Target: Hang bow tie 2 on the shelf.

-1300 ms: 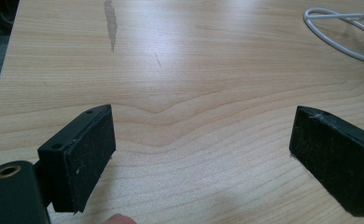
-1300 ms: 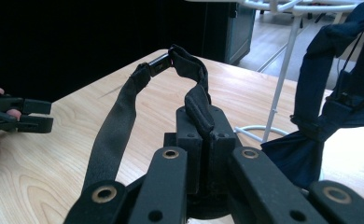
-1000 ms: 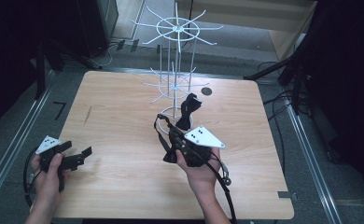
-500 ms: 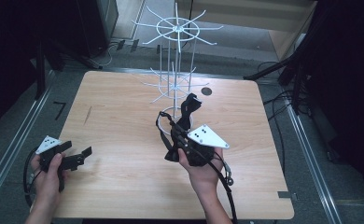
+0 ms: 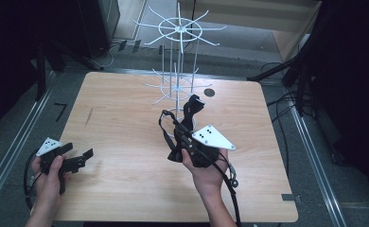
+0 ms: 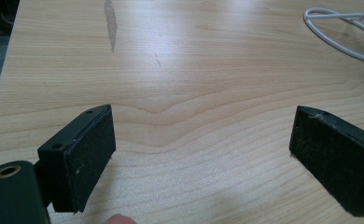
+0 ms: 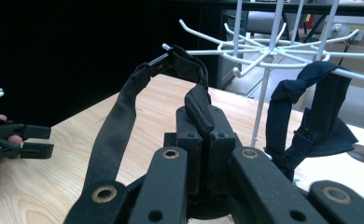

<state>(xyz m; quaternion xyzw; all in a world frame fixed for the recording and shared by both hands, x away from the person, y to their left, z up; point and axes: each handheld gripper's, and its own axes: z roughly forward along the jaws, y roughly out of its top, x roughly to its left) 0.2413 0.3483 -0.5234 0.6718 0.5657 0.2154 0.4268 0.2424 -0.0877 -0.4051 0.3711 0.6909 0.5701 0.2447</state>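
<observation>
Strap loop (image 7: 124, 116) now hooks over a rack prong (image 7: 171, 48); your right gripper (image 7: 203, 122) remains clamped on it, left gripper (image 6: 203, 158) open and idle; release next

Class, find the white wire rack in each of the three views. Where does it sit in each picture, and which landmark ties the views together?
High view: the white wire rack stands on the far half of the table, at the top centre of the picture.
Left gripper view: part of its base ring curves in at the top right corner.
Right gripper view: its spoked tier spreads across the upper right.
Shared landmark: the light wooden table under it.
</observation>
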